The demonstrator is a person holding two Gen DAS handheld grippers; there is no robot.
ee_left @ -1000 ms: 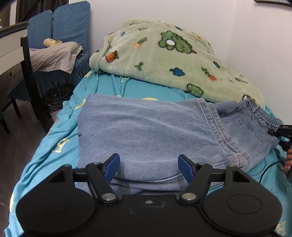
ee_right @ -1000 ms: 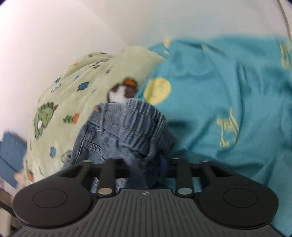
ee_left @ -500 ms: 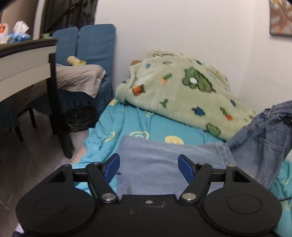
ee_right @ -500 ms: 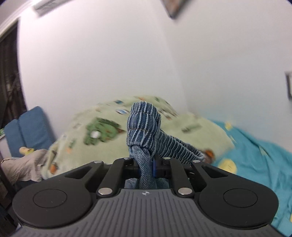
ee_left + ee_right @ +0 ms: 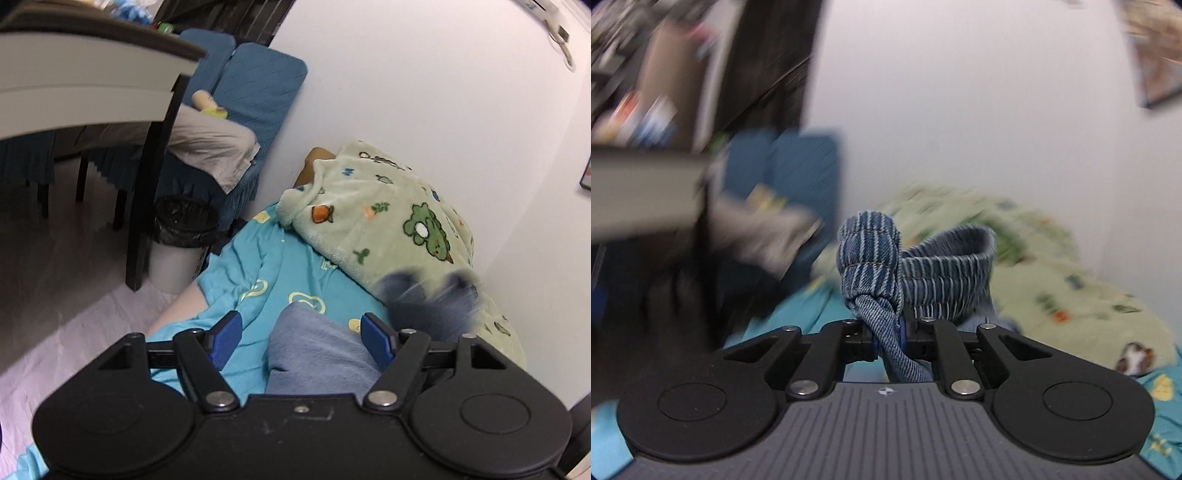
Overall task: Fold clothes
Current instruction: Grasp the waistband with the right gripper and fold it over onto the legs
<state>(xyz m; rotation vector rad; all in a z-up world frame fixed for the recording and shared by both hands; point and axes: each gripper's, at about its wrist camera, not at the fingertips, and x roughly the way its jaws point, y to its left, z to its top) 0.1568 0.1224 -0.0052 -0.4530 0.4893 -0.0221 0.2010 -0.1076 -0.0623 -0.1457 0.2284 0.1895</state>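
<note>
**Meanwhile, the waistband rides high in the right gripper**

Seen from the left wrist, the left gripper [image 5: 301,338] has its blue pads spread wide with nothing between them. It hovers over the pale blue leg of the jeans [image 5: 317,350], which lies flat on the turquoise sheet [image 5: 258,266]; the fabric sits under the gap, not in it, so this hand looks free to pin or smooth the cloth. A blurred dark denim mass at the right is likely the lifted part of the garment. Behind it a green cartoon blanket [image 5: 388,218] is heaped against the wall, taking up the far end of the bed and leaving less room to lay a fold. Off the bed's edge stand a bin [image 5: 181,243], a dark table leg [image 5: 147,177] and a blue chair [image 5: 255,96].

From the right wrist, the right gripper [image 5: 892,332] is closed tight on a bunched twist of the jeans' ribbed waistband [image 5: 871,254], held up off the bed, probably to carry that end across the flat leg. The surroundings are smeared, so little else can be told.
</note>
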